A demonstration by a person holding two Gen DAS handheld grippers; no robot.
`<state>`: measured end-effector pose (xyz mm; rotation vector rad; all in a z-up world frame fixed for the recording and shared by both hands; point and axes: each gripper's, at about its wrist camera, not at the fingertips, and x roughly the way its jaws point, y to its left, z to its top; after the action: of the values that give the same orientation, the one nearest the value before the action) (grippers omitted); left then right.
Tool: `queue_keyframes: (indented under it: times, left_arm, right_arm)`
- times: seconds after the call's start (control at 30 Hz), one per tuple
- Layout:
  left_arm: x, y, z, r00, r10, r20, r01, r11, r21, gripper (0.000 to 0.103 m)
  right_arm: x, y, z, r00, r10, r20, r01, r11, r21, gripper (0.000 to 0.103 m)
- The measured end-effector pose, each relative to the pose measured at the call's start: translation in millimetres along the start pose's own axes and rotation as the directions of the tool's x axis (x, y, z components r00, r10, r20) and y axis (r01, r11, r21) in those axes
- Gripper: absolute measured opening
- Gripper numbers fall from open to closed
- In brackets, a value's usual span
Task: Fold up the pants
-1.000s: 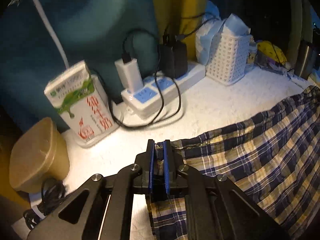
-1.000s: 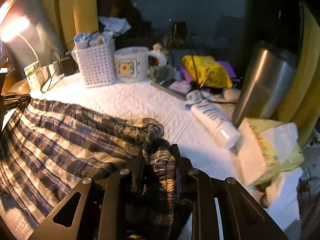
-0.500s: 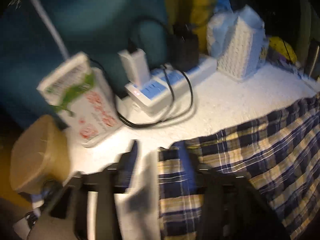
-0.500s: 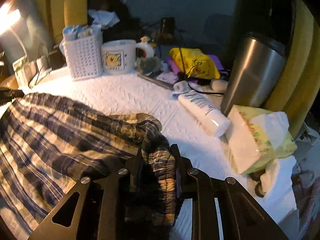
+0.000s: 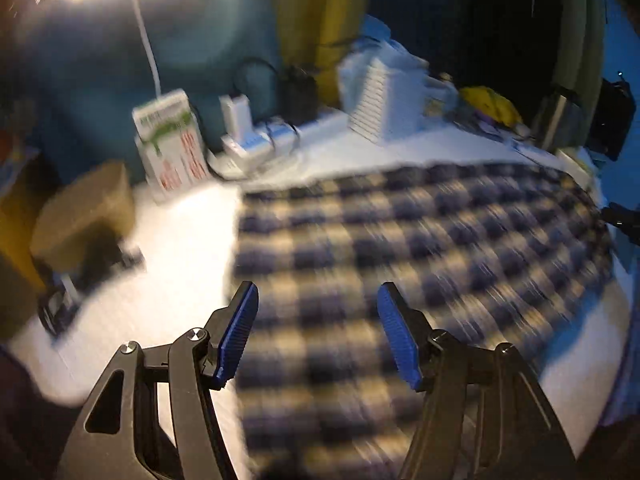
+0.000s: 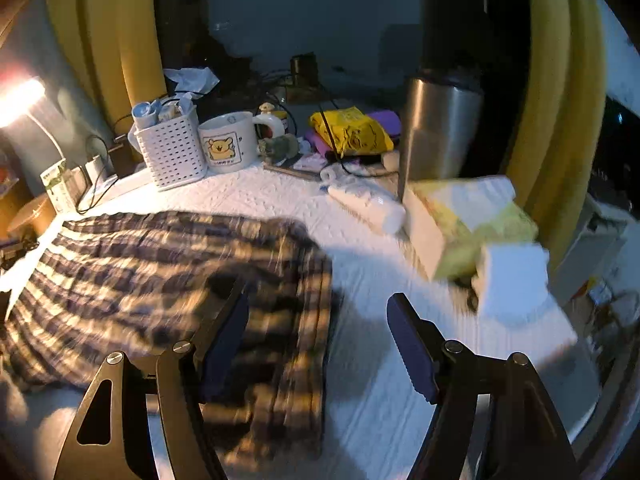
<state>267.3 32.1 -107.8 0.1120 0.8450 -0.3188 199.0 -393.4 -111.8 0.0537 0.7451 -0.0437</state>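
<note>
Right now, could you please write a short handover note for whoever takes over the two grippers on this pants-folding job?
Left gripper: open, holding nothing, above the pants' left edge.
Right gripper: open, holding nothing, over the pants' right edge.
Plaid pants: lying spread on the white table cover, in front of the white basket and mug.
Done: pants laid out, neither end gripped.
Left: the next fold; blur hides how many folds exist.
</note>
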Motion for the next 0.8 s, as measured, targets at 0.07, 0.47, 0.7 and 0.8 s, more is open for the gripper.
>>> queue_keyframes:
  times: [0.07,0.47,0.7,0.8]
  left_arm:
    - [-4,-9,-17,0.999,-0.031,-0.013,0.031,1.000,-0.003,0.062]
    - [-39,-33,-74,0.995,-0.099,-0.031,0.096,0.992,-0.081,0.062]
    - [-47,-80,-83,0.976,-0.216,-0.019,0.216,0.976,-0.008,0.063]
    - [-36,-96,-85,0.981,-0.190,-0.031,0.191,0.981,0.029,0.068]
  right_arm:
    - [-5,3,-12,1.000,0.009,-0.019,-0.009,1.000,0.004,0.073]
    - [-19,33,-73,0.977,0.168,-0.133,-0.156,0.984,0.090,0.073]
    - [-4,34,-66,0.963,0.239,-0.128,-0.213,0.959,0.185,0.087]
    - [3,30,-59,0.960,0.255,-0.113,-0.226,0.949,0.221,0.088]
